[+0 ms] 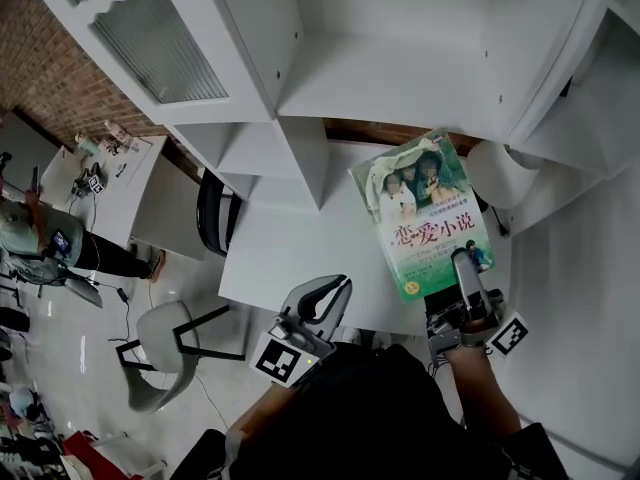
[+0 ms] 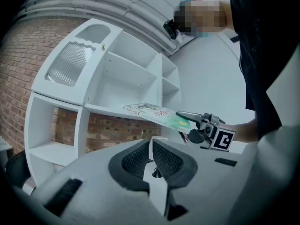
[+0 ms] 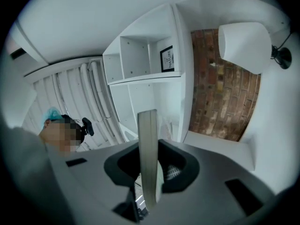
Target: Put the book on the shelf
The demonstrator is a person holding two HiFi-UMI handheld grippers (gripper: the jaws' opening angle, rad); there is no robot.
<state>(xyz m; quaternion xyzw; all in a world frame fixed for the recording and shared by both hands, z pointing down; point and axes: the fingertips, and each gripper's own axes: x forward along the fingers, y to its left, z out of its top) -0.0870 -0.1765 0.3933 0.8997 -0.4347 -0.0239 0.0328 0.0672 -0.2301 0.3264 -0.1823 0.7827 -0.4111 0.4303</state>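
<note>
We find the left gripper [image 1: 318,303] nearest the body, its jaws together and holding nothing. The right gripper [image 1: 470,278] is clamped on the near edge of the book [image 1: 422,208]. It holds the book cover-up over the white table [image 1: 290,258], in front of the white shelf [image 1: 400,78] beyond.

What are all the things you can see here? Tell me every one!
book: one, green cover, held above the desk
shelf: one, white, against the brick wall
framed picture: one, black frame, inside a shelf compartment
lamp: one, white shade, beside the shelf
desk: one, white, below the shelf
chair: one, pale seat, on the floor left of the desk
other person: one, far left
left gripper: one, grey, jaws together, empty
right gripper: one, grey, clamped on the book's near edge
</note>
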